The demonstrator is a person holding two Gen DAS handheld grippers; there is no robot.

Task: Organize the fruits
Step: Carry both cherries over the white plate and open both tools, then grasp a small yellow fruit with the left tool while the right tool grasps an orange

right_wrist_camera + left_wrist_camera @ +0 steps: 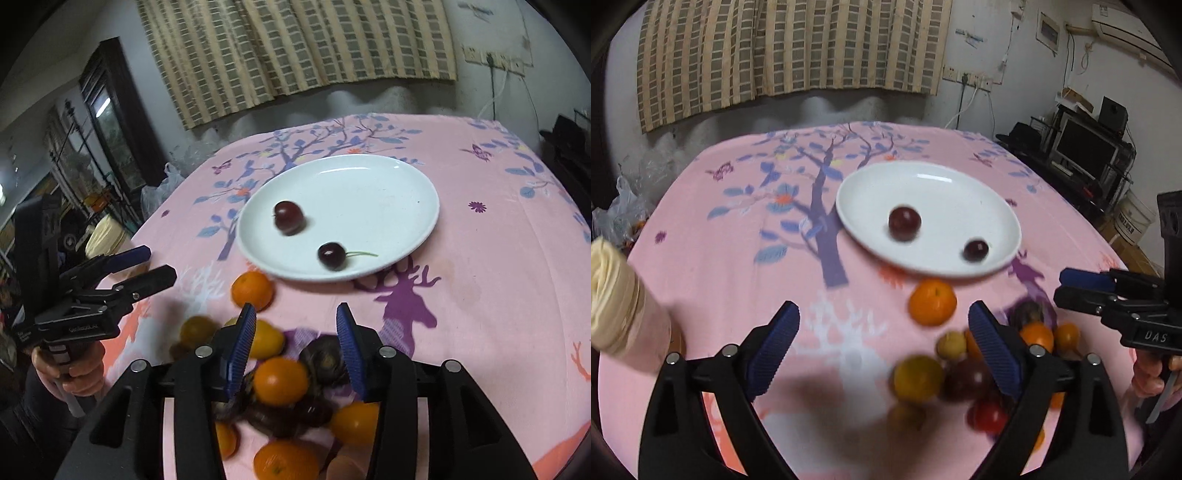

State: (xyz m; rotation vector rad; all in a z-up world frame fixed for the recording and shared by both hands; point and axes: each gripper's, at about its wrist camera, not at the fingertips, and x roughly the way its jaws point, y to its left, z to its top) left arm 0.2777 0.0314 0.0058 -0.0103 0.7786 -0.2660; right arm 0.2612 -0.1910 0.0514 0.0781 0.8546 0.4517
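**Fruit pile lies right under the right gripper; the plate waits beyond**

Fruit sits heaped at the near edge of the desk (498, 258), on its pink tree-and-deer cloth. The right gripper (295, 350) hovers directly above that heap, jaws spread and holding nothing, with an orange mandarin (280, 380) and a dark wrinkled fruit (323, 360) framed in the gap. The pile spreads out beneath and toward the camera, so the coming move looks like a short drop downward, not a reach.

The left gripper (882, 350) is also spread and empty. From its view the heap lies toward its right finger and partly behind it, with a yellowish fruit (918, 376) blurred in the gap. A lone mandarin (932, 302) rests apart from the pile, just short of the plate's rim. The right gripper seems better centred over the heap, and the left one slightly off to the side.

The white plate (388, 184) lies straight ahead of both, its long axis running left to right across the view. On it are two dark cherries: the larger cherry (289, 217) and the stemmed cherry (331, 255), whose stem points right, toward the rim. The round fruits have no long axis to align with, so the jaw heading matters little.
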